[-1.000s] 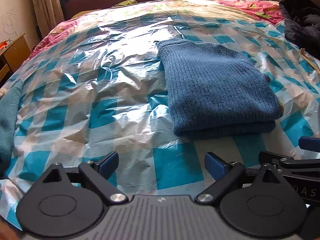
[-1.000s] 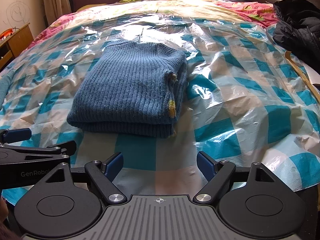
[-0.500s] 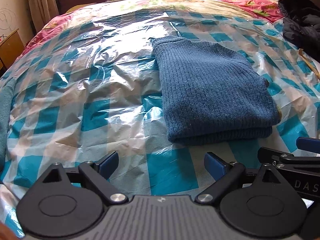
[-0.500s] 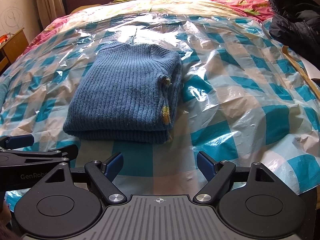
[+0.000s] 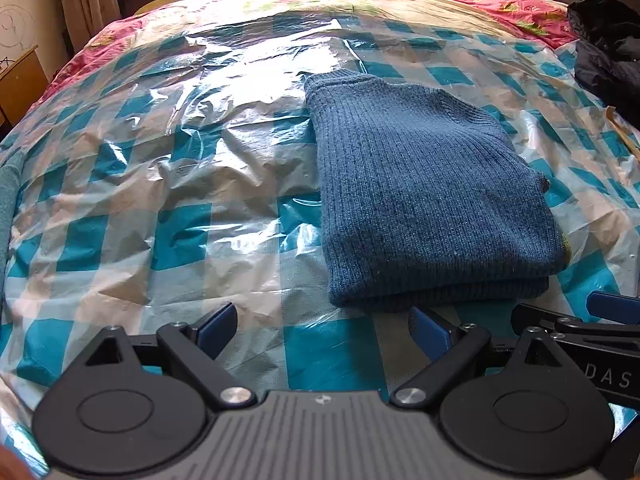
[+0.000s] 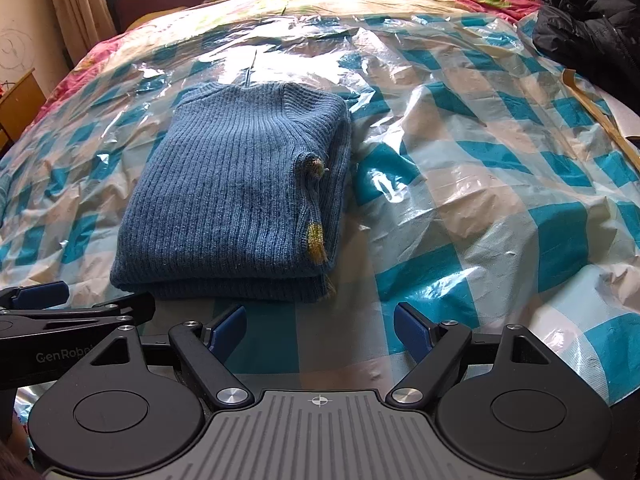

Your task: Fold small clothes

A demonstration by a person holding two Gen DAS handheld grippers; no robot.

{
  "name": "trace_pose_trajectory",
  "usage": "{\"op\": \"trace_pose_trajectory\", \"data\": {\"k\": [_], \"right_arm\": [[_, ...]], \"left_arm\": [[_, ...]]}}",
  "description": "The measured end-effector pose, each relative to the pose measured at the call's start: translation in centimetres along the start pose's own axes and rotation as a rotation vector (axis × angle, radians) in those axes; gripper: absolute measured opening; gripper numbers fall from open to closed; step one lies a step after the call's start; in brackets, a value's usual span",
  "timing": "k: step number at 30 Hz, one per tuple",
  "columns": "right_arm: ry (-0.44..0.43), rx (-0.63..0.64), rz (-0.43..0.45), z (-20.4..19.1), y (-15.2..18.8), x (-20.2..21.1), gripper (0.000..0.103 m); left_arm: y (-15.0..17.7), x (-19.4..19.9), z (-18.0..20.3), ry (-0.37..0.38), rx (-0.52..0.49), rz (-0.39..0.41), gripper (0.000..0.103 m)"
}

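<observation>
A blue ribbed knit sweater (image 5: 424,192) lies folded into a neat rectangle on the bed; it also shows in the right wrist view (image 6: 236,196), with yellow-green trim at its right edge. My left gripper (image 5: 324,330) is open and empty, just short of the sweater's near left corner. My right gripper (image 6: 320,328) is open and empty, just short of the sweater's near right corner. Each gripper shows at the edge of the other's view.
The bed is covered with a crinkled clear plastic sheet over a teal and white check cloth (image 5: 168,208). A black jacket (image 6: 592,20) lies at the far right. A wooden bedside cabinet (image 5: 18,80) stands at the left.
Both grippers have moved forward a little toward the folded sweater, which now sits closer and larger in both views. Both stay open.
</observation>
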State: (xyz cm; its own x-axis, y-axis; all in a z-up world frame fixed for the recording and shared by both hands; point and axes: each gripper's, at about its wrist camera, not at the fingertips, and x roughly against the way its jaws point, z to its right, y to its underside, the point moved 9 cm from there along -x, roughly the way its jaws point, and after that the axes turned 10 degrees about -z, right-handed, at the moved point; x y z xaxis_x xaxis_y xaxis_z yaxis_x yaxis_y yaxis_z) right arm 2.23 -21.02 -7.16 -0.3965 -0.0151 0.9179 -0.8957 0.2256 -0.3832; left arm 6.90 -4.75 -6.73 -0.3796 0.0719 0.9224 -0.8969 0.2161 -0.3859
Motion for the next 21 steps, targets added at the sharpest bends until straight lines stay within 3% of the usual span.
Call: {"op": "trace_pose_trajectory", "data": {"k": [21], "right_arm": [[0.050,0.020,-0.022,-0.14,-0.16,-0.93,0.083]], "left_arm": [[0.07,-0.80,-0.16,-0.022,-0.006,-0.031,0.097]]}}
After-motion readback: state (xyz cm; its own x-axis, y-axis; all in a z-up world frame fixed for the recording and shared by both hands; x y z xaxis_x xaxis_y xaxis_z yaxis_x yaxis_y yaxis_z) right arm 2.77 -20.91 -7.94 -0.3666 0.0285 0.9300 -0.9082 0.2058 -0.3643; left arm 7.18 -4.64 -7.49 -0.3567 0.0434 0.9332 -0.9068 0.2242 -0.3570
